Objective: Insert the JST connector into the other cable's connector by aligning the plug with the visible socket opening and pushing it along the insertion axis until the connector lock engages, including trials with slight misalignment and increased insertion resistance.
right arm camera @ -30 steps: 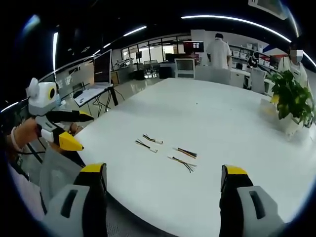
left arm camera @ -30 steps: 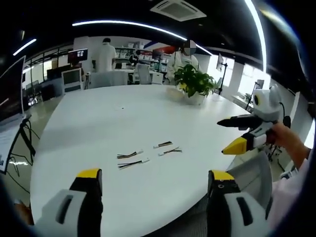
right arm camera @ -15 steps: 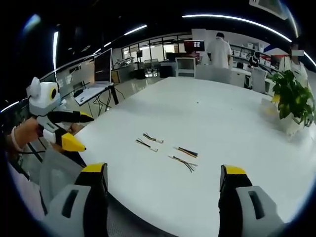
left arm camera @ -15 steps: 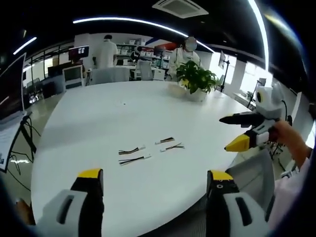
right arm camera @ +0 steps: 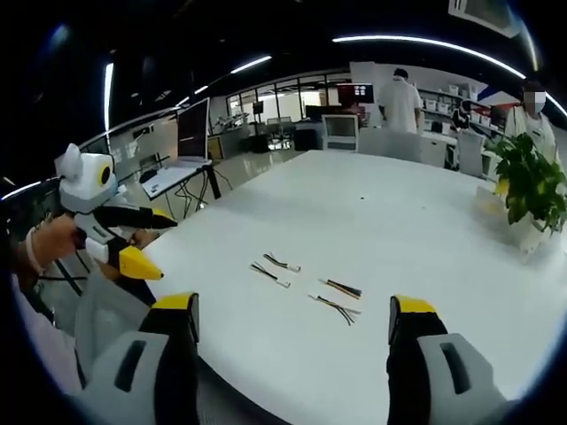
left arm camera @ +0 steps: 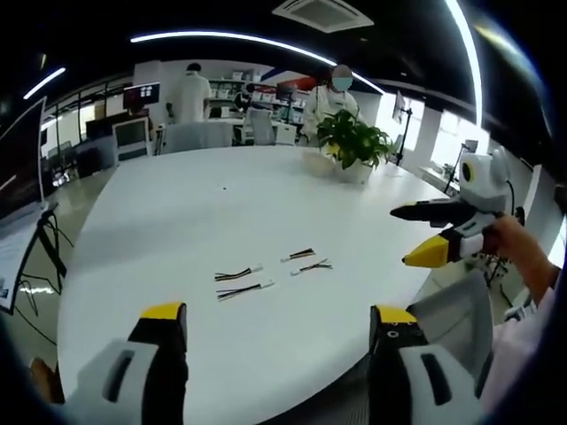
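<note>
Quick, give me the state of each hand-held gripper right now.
Left hand-held gripper: open, empty, above the table edge.
Right hand-held gripper: open, empty, cables untouched.

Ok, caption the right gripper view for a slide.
Right gripper open above the white table, four short connector cables lying ahead, left gripper alongside.

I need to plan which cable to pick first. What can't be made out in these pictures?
- Cables in the left gripper view: too small to tell plug from socket.
- Same cables in the right gripper view: connector openings too small to see.
- Plant's pot, right gripper view: cut off by the edge.
- Left tool and right tool: both open, empty.
</note>
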The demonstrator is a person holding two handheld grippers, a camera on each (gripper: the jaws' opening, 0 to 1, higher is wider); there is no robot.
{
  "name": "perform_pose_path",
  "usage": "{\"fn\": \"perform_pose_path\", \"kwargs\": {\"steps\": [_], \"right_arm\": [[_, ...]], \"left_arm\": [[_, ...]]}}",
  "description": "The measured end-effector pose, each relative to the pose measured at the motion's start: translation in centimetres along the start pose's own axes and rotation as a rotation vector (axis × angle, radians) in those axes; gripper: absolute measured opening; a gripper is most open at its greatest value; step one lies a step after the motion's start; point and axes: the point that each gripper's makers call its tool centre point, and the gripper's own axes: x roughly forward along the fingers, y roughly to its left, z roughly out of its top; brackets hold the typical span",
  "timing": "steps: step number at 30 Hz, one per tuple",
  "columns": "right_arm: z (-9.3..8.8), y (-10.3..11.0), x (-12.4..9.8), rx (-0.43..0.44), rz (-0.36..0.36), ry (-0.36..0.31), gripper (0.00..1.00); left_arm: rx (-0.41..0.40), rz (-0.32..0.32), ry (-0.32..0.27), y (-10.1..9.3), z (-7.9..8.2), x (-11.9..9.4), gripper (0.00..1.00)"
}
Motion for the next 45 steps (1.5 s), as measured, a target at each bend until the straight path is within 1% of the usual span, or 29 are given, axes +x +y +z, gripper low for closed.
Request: {"fn": "perform_pose_path", "kwargs": {"steps": [3,6,9,14,16,21,25,37,40,45], "right_arm": [[0.2,-0.1,0.1,0.006,0.002,0.001,0.85],[0.7,-0.4,0.1,-0.014,-0.006,-0.021,0.78],[1.1,-0.7,0.1,-0.014,-0.011,-0.027,0.8],[1.6,-1.1,0.5,-0.017,-0.013,-0.035,0.77],[1.7,-1.2,0.7,-0.01,-0.015,-0.034,0.74],[1.9,-1.3,1.4,-0.015,0.001,-0.029,0.73],[2.0,-1.4,1.8,-0.013,0.011,-0.023,0.7],[2.8,-2.0,3.7,-0.026,0.025,-0.016,0.69],[2.7,-2.4,4.2,-0.018,0.019,-0.011,0.7],[2.7,-2.6,4.9,-0.008,0.029,-0.008,0.69]], "left_arm": [[0.002,0.0,-0.003,0.1,0.3,0.0,0.82],[0.002,0.001,-0.007,0.2,0.5,0.2,0.82],[-0.006,0.001,-0.005,0.3,0.5,0.3,0.81],[-0.008,0.003,-0.001,0.6,0.6,0.7,0.81],[-0.006,0.003,0.001,0.7,0.7,0.9,0.81],[-0.005,-0.002,0.006,0.9,0.8,1.5,0.8],[-0.015,-0.01,0.017,1.0,0.6,2.1,0.8],[0.004,-0.038,0.038,1.5,1.4,4.2,0.79],[0.005,-0.045,0.049,1.5,1.3,4.6,0.79],[0.011,-0.056,0.064,1.4,1.3,5.4,0.79]]}}
